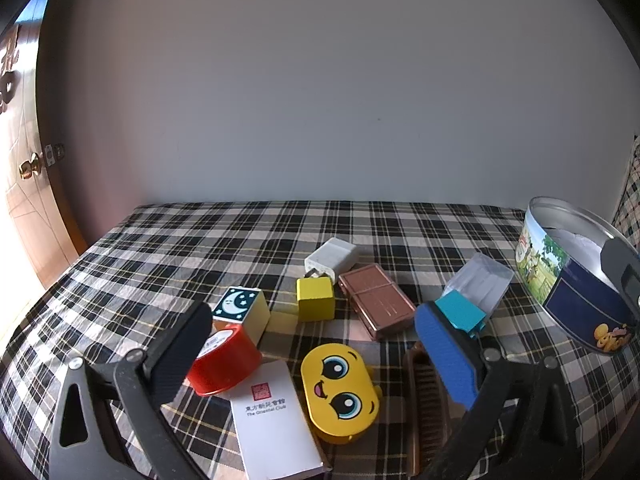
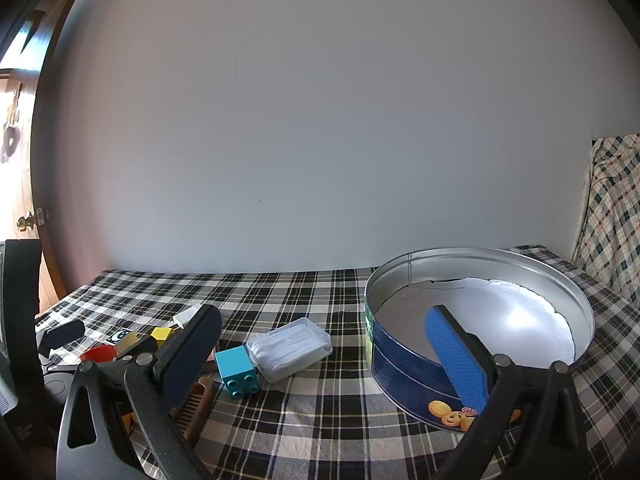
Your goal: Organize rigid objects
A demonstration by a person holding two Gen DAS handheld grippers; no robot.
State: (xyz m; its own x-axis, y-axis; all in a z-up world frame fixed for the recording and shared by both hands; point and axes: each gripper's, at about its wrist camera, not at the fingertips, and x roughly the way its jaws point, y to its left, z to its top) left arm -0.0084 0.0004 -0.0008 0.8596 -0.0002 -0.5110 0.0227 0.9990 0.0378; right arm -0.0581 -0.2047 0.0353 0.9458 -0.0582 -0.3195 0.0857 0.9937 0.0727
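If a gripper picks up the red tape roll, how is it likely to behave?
The red tape roll lies tilted against the moon block, so a nudge would probably shift it or start it rolling on its round rim. It looks stiff and likely light. Its glossy side may slip between the pads.

In your left wrist view, the tape roll point(image 1: 224, 360) sits lower left, touching the moon block point(image 1: 241, 309) behind it. The card box point(image 1: 276, 420) lies at bottom centre, the face case point(image 1: 339, 392) just right of it. The tin point(image 1: 576, 276) stands at the right edge.
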